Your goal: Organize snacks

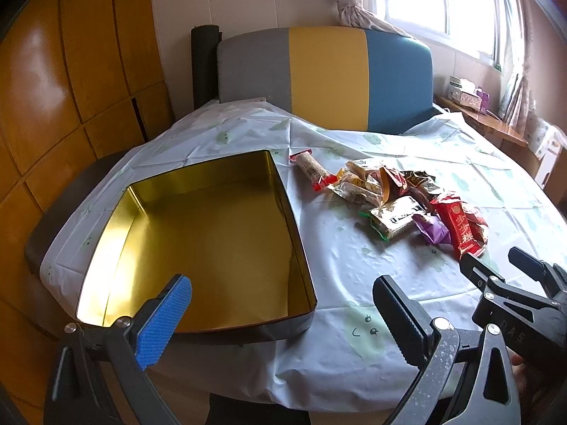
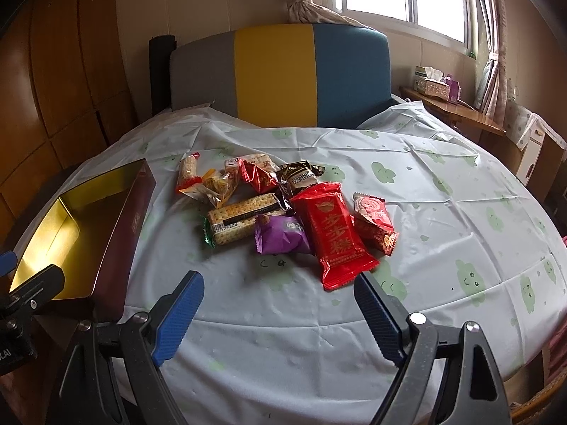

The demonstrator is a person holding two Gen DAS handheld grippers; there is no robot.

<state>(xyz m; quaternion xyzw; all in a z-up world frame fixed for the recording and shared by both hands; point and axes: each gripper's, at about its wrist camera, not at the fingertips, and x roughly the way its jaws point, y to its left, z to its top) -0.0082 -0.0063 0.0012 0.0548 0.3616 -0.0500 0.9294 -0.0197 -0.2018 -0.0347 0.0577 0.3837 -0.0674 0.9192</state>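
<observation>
An open rectangular tin (image 1: 219, 241) with a gold inside lies empty on the left of the table; its maroon side wall (image 2: 120, 233) shows in the right wrist view. To its right is a loose pile of wrapped snacks (image 1: 397, 194): a long red packet (image 2: 333, 237), a purple packet (image 2: 280, 235), a cracker pack (image 2: 241, 219) and several others. My left gripper (image 1: 283, 304) hangs open over the tin's near right corner, holding nothing. My right gripper (image 2: 278, 283) is open just in front of the red packet, apart from it; its black fingertips (image 1: 467, 262) also show.
A white tablecloth (image 2: 443, 212) with green prints covers the round table. A chair with a grey, yellow and blue back (image 2: 276, 74) stands at the far side. Wooden cabinets (image 1: 71, 88) line the left. A side shelf with tissue boxes (image 2: 436, 85) sits under the window.
</observation>
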